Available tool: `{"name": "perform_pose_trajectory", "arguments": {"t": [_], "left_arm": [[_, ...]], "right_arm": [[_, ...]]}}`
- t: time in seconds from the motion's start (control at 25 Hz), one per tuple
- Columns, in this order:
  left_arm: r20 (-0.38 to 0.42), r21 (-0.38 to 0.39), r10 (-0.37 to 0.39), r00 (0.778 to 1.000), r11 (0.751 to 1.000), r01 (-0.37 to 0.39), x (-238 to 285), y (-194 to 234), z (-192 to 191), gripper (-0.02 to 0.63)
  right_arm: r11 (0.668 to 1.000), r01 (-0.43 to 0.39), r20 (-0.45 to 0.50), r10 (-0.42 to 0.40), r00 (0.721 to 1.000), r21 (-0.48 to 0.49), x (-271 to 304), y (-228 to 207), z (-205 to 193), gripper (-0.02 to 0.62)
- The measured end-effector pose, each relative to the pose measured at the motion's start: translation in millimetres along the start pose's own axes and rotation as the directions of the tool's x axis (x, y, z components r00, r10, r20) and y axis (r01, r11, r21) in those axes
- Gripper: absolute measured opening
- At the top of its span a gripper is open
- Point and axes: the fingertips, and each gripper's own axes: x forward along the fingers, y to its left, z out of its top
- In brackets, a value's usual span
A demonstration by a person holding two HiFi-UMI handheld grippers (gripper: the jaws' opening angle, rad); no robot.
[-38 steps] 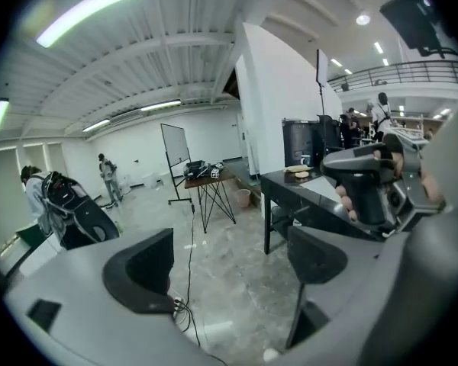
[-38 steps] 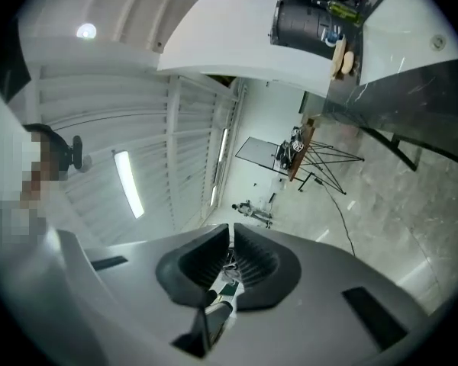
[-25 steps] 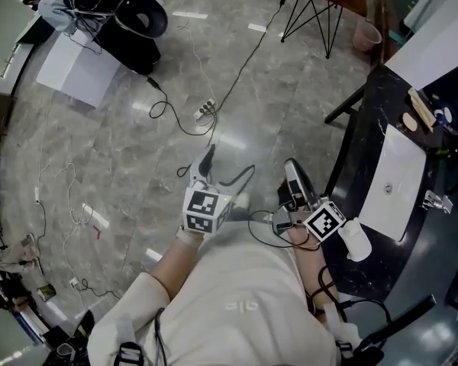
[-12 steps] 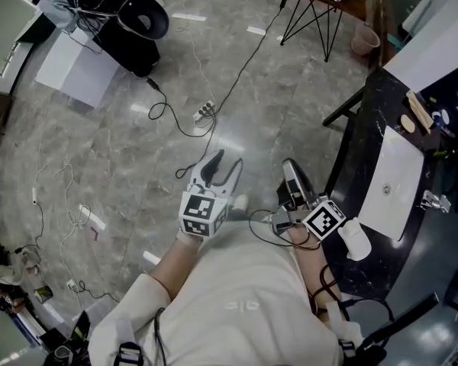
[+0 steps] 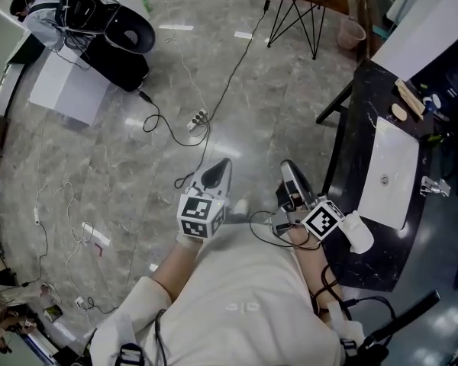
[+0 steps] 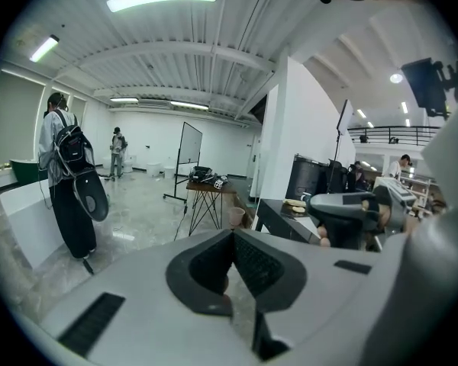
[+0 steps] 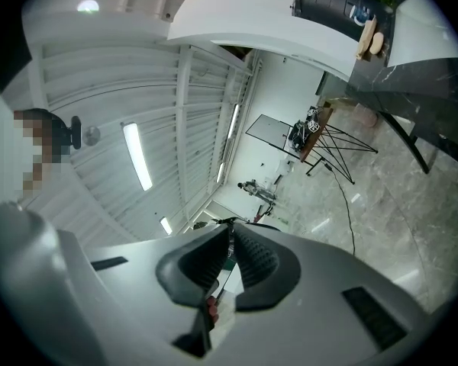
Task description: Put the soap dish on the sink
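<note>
A wooden soap dish point(image 5: 409, 97) lies on the black counter point(image 5: 351, 128) at the far right, beside a tan oval soap point(image 5: 398, 112) and behind the white sink point(image 5: 389, 175). In the left gripper view the dish shows as a tan shape point(image 6: 294, 202) on the counter. Both grippers hang over the floor, well short of the counter. My left gripper point(image 5: 220, 168) point(image 6: 232, 233) has just been closing and is shut, with nothing between its pads. My right gripper point(image 5: 288, 168) point(image 7: 231, 227) is shut too and holds nothing.
Cables and a power strip point(image 5: 199, 117) trail over the stone floor. A small table on thin metal legs point(image 5: 294, 14) and a pink bucket point(image 5: 353, 33) stand near the counter's far end. A faucet point(image 5: 431, 187) sits at the sink's right. A person with a backpack point(image 6: 69, 181) stands at the left.
The left gripper's jaws went from wide open to shut with nothing in them. The right gripper looks the same. The head view shifted slightly.
</note>
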Motion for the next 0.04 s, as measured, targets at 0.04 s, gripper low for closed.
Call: {"name": "perform_pose_trajectory", "arguments": {"t": [0.04], "left_arm": [[-0.007,0.001,-0.001,1.000,1.000,0.001,4.0,-3.9,-2.4,0.008]], "right_arm": [[1.000,0.002,0.003,-0.002,1.000,0.001,-3.6,-4.1,3.3,0.035]]}}
